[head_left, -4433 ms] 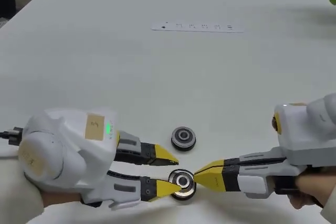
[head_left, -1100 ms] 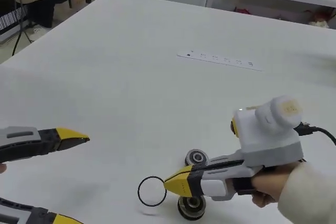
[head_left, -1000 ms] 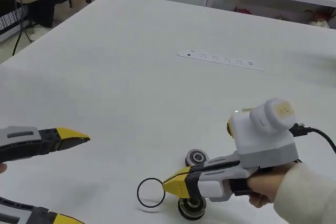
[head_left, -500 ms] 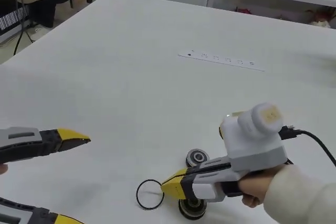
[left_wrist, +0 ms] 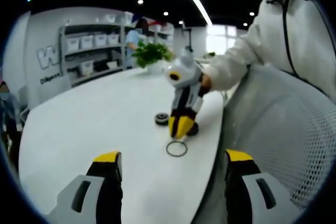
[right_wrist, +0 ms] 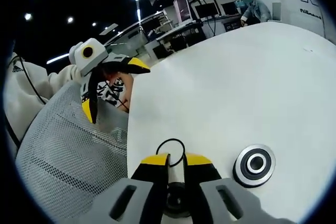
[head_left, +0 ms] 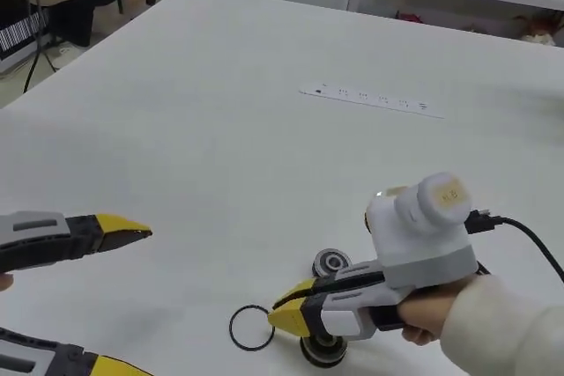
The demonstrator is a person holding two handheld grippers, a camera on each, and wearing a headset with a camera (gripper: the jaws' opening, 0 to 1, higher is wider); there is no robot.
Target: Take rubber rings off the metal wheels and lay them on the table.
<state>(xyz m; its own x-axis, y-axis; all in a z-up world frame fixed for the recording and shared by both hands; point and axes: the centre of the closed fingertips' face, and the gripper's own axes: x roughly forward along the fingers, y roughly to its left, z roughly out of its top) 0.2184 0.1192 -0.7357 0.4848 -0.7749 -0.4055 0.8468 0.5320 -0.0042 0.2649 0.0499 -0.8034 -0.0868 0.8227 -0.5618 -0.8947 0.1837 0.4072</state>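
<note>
Rubber ring [head_left: 251, 328] lay flat on the white table [head_left: 264, 129], right at the yellow tips of the right gripper [head_left: 286, 316]. That gripper's jaws stood close together with a thin slit between them. The ring's near edge met the tips, and I could not tell whether they pinched it. In the right gripper view the ring [right_wrist: 171, 148] sat just ahead of the tips. One metal wheel [right_wrist: 176, 200] lay directly under the jaws and the other wheel [right_wrist: 254, 163] lay just to their right, bare metal showing on its face. The left gripper [head_left: 119, 301] hung well apart from the ring, its jaws spread wide and holding nothing, pointed towards the ring and the right gripper
</note>
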